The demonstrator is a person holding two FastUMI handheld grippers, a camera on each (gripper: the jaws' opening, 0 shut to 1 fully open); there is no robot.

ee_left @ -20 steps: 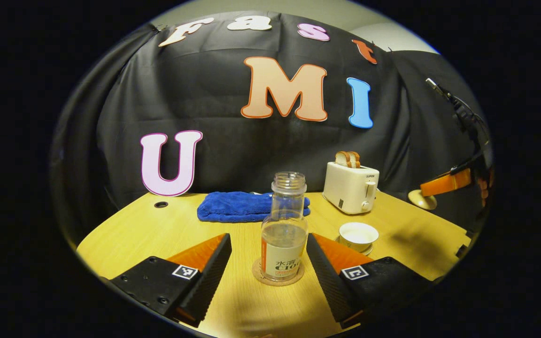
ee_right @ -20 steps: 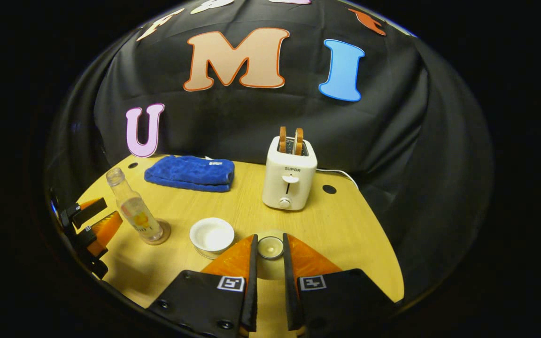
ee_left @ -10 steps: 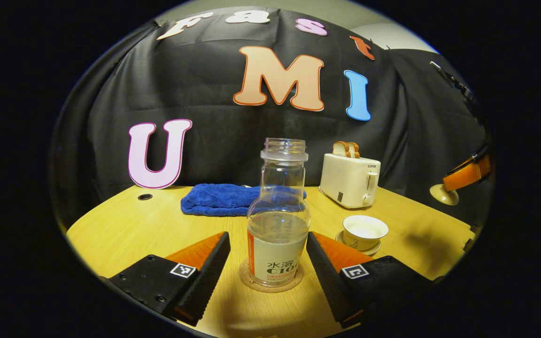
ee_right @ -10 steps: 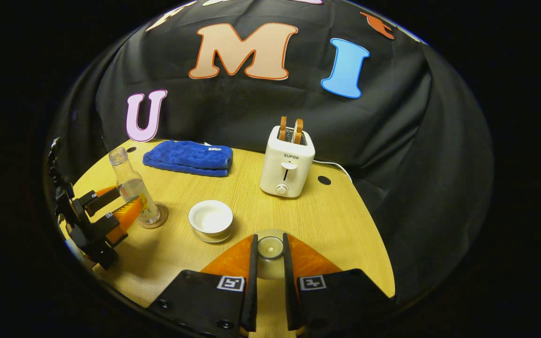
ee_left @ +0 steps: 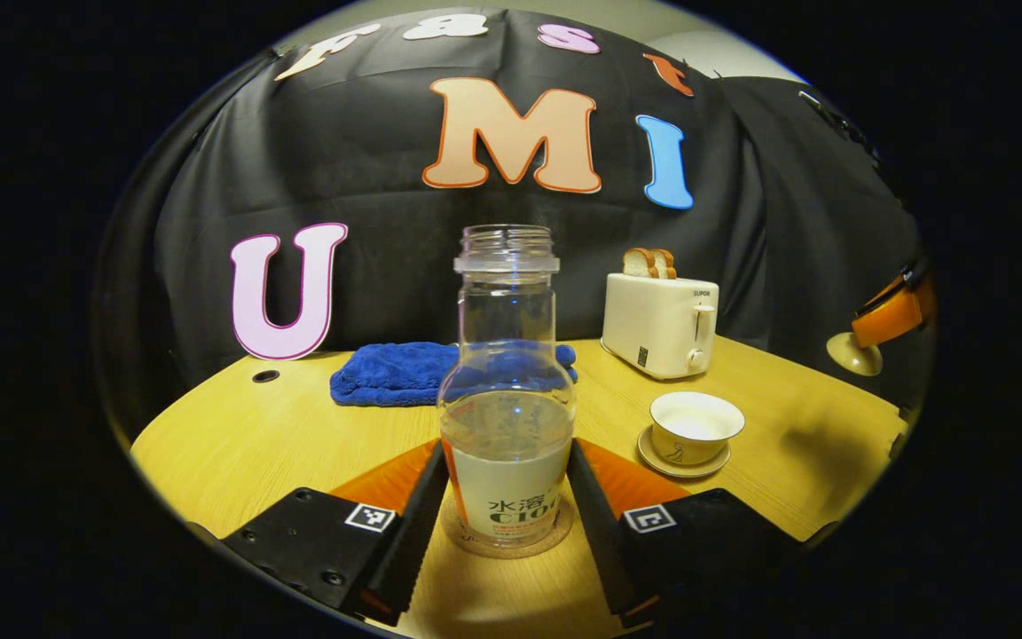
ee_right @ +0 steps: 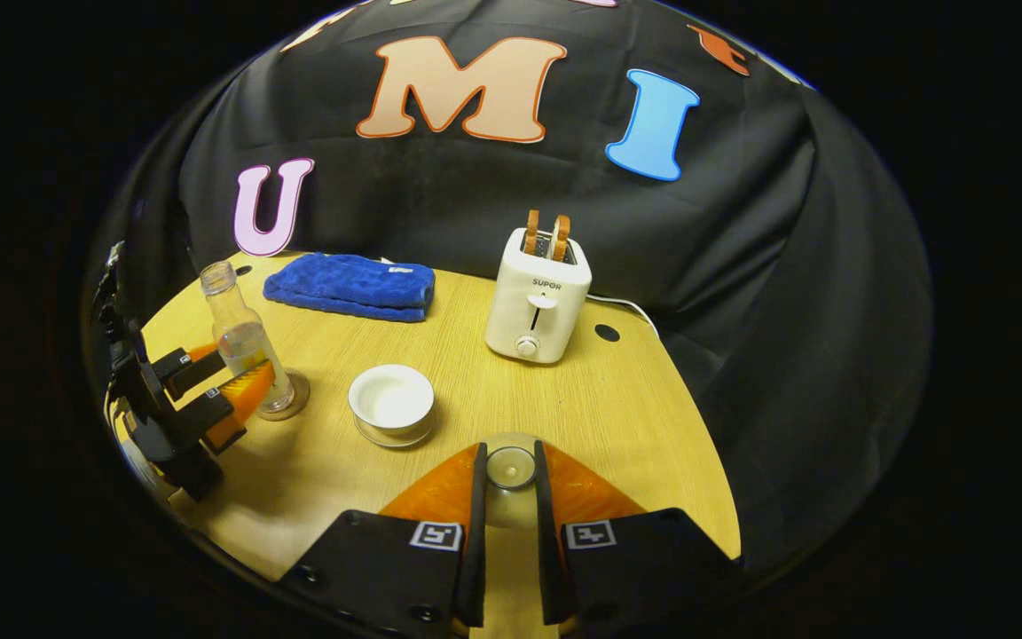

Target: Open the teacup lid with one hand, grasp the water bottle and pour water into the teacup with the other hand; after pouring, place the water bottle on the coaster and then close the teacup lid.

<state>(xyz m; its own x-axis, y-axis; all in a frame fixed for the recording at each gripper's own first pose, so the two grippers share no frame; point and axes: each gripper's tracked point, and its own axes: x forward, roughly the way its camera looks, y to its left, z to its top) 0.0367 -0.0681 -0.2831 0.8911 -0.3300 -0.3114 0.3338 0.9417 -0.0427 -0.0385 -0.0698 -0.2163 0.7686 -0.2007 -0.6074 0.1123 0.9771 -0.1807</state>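
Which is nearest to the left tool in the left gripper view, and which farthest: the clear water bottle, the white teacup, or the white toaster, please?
1. Clear water bottle, between the left tool's fingers.
2. White teacup, ahead to the right.
3. White toaster, farther back right.

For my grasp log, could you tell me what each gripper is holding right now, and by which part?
The right gripper holds the teacup lid by its knob. The left gripper brackets the water bottle at its labelled lower body; firm contact cannot be told.

Dim, warm overhead light; soft shadows fall on the table (ee_right: 617,417); sharp centre, fisheye-bent edges.
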